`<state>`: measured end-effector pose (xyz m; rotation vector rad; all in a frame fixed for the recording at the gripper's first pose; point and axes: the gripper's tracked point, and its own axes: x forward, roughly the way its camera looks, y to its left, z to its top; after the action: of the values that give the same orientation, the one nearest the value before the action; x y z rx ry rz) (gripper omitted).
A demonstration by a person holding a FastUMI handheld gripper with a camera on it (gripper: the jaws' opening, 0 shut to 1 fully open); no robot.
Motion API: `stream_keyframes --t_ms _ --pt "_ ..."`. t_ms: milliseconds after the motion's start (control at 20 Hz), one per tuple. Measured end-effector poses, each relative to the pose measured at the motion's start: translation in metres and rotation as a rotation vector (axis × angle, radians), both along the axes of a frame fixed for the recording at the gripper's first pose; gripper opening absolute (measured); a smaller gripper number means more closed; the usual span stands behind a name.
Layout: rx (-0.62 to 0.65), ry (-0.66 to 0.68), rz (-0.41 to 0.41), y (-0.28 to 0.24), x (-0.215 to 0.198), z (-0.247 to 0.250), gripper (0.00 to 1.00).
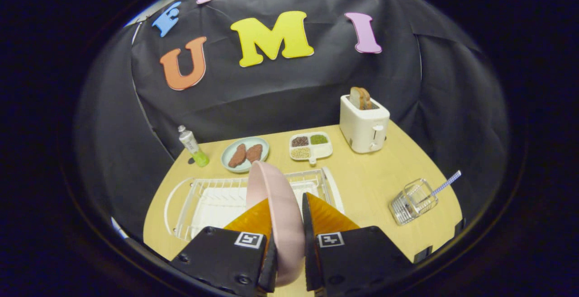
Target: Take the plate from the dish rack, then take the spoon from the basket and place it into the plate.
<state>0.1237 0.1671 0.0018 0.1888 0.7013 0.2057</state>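
A pink plate [276, 206] stands on edge between my two orange fingers, and my gripper [287, 206] is shut on it. The plate is held above the white wire dish rack [203, 197], which lies just ahead of the fingers on the wooden table. To the right of the fingers, a small wire basket [412, 202] holds a spoon with a blue checked handle [445, 184] that sticks out up and to the right.
Beyond the rack sit a light green plate [245, 152] with two brown patties, a white divided tray [310, 146] of grains, a green-capped tube [192, 145] and a white toaster [364, 123] with bread. Bare wooden table [366, 184] lies between rack and basket.
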Motion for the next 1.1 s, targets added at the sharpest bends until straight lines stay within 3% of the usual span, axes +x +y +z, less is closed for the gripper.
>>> stream_keyframes --t_ms 300,550,750,1100 --pt "0.196 0.101 0.074 -0.004 -0.074 -0.058 0.30" --pt "0.325 0.212 0.085 -0.011 -0.120 -0.108 0.30" --pt "0.389 0.282 0.085 -0.012 -0.135 -0.141 0.30" --pt "0.477 0.362 0.062 -0.011 -0.123 -0.174 0.31"
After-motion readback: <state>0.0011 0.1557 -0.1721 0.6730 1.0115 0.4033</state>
